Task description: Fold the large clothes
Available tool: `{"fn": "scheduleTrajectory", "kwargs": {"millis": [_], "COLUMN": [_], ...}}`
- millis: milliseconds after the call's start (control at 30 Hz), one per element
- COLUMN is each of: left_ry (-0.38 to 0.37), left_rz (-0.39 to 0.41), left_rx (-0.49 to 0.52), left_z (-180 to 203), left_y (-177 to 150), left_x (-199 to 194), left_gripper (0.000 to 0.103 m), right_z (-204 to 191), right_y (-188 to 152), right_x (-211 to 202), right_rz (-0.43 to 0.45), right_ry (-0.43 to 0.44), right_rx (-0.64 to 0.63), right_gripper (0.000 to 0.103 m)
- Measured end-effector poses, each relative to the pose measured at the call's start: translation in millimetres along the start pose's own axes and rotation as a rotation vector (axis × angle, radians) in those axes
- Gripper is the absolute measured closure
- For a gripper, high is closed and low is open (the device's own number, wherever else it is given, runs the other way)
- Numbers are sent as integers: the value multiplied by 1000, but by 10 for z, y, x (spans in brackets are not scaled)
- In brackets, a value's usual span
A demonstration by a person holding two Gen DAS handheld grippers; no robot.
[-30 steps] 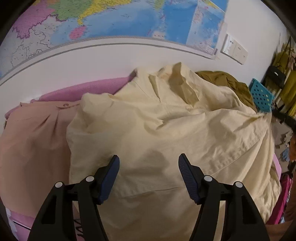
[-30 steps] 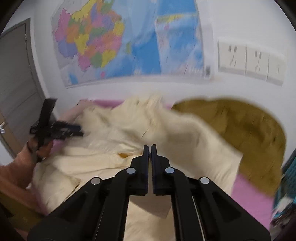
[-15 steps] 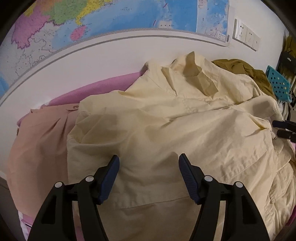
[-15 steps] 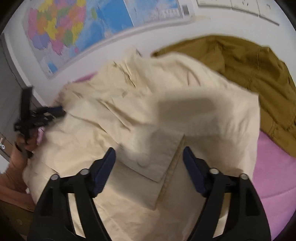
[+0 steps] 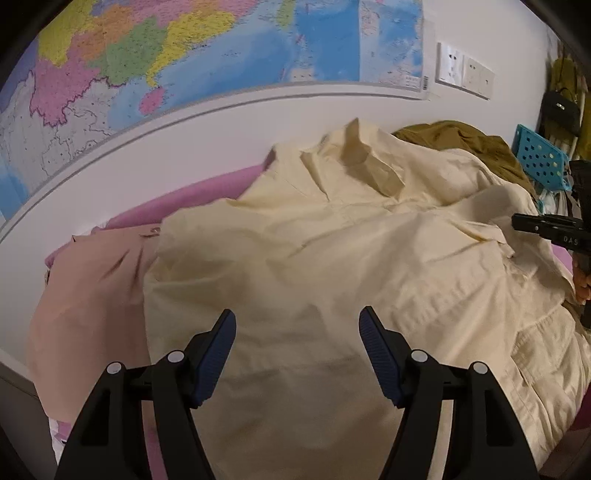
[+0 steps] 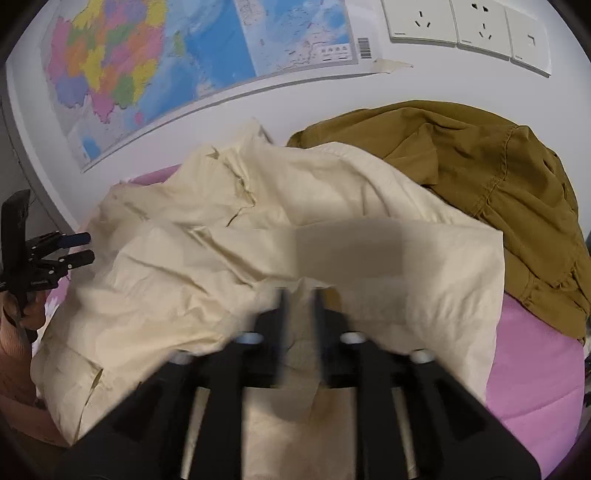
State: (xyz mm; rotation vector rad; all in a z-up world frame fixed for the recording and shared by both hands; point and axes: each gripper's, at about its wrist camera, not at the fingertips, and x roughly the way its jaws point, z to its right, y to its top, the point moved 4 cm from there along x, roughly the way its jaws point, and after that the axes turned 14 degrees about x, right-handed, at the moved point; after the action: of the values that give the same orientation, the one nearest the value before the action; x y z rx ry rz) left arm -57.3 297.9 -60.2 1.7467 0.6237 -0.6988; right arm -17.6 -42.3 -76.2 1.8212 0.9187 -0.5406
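Observation:
A large cream shirt [image 5: 332,258] lies crumpled on the pink bed, collar toward the wall. My left gripper [image 5: 297,334] is open and empty above the shirt's near left part. In the right wrist view the same cream shirt [image 6: 258,240] fills the middle. My right gripper [image 6: 299,299] is blurred by motion, with its jaws nearly closed around a fold of cream cloth. The right gripper also shows at the right edge of the left wrist view [image 5: 554,229]. The left gripper shows at the left edge of the right wrist view [image 6: 62,251].
An olive-brown garment [image 6: 480,184] lies beside the shirt on the right. A peach garment [image 5: 88,288] lies on the left. The pink bed cover [image 6: 535,362] shows at the right. A wall map [image 5: 184,55] and sockets [image 6: 461,22] are behind. A blue perforated basket [image 5: 539,158] stands at the far right.
My right gripper was shut, opened wide over the shirt, and now has closed in on a fold of it. My left gripper stays open and has drifted slightly.

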Motion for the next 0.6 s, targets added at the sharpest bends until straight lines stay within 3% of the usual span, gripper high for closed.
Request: {"fn": "scheduleTrajectory", "kwargs": {"millis": [33,133,267,300,333,400,467,500,600], "left_ry": [-6,-17,-51,-66,-83,-136,-176,-206,-247], "left_rz": [1,13,78,107,129,169,171,165,127], "left_rx": [5,30,104,142,172,271,348,389,445], "left_z": [27,139,408,547,659,1000,1279,1455,1760], "left_y": [-9,-21,107,172,215,320,395,437,529], "left_x": [-7,-76,-243,-312,-354,-411,-356,-287,-75], "left_gripper": [36,36,36,36,36,35,33,33,33], "right_z": [6,170,296,278,263,207,156,146,151], "right_y": [8,-24,-108,-139,-169,-237,-291,-307,-288], "right_x": [-29,-194,-241,-221,-204,-96,45,104,162], "right_rz": [13,43,6,-15,-39,-101,-150,-163,-174], "right_ry": [13,20,68,77,92,122,110,106,131], "right_rx": [16,86,142,137,132,132,103,108,132], "right_gripper": [57,57,56,52,41,34,38,44,84]}}
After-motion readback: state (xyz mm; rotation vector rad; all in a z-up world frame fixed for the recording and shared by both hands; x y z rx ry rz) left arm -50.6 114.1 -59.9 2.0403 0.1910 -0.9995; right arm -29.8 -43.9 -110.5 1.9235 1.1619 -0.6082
